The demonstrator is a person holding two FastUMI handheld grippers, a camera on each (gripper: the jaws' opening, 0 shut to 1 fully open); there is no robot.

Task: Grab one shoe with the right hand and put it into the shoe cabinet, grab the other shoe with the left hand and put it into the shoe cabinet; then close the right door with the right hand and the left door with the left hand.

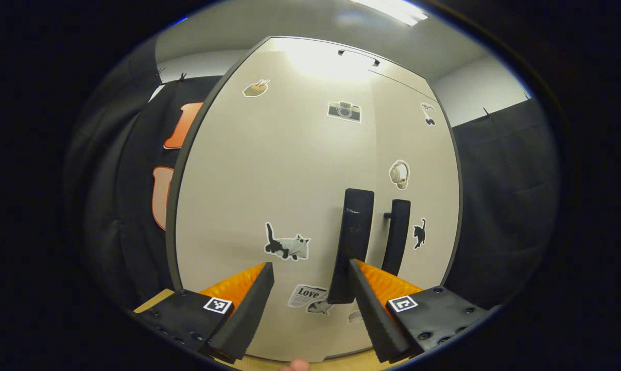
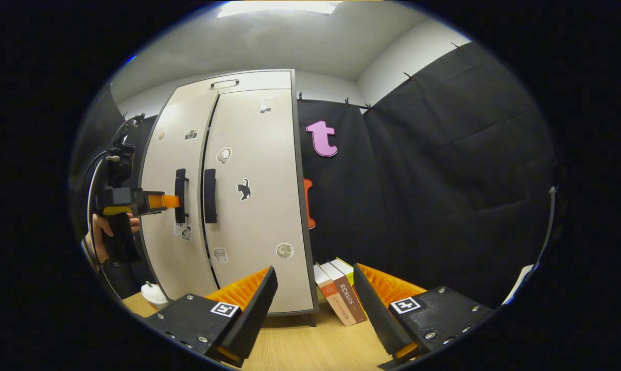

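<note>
The shoe cabinet (image 2: 248,154) stands pale and sticker-covered on the wooden table, both doors looking shut or nearly so. Two dark vertical handles, the left door's (image 1: 354,237) and the right door's (image 1: 398,234), sit side by side at the middle seam. My left gripper (image 1: 309,264) is open, very close to the left door (image 1: 269,170), with that door's handle just beside its right finger (image 1: 372,304). In the right gripper view a hand (image 2: 102,226) holds the left gripper (image 2: 171,201) against the left door by its handle. My right gripper (image 2: 314,269) is open and holds nothing, back from the cabinet's right corner.
A few books (image 2: 341,293) lean against the black cloth wall just right of the cabinet. A small white object (image 2: 153,294) sits on the wooden table (image 2: 300,345) near the cabinet's lower left. Black cloth closes the booth on the right.
</note>
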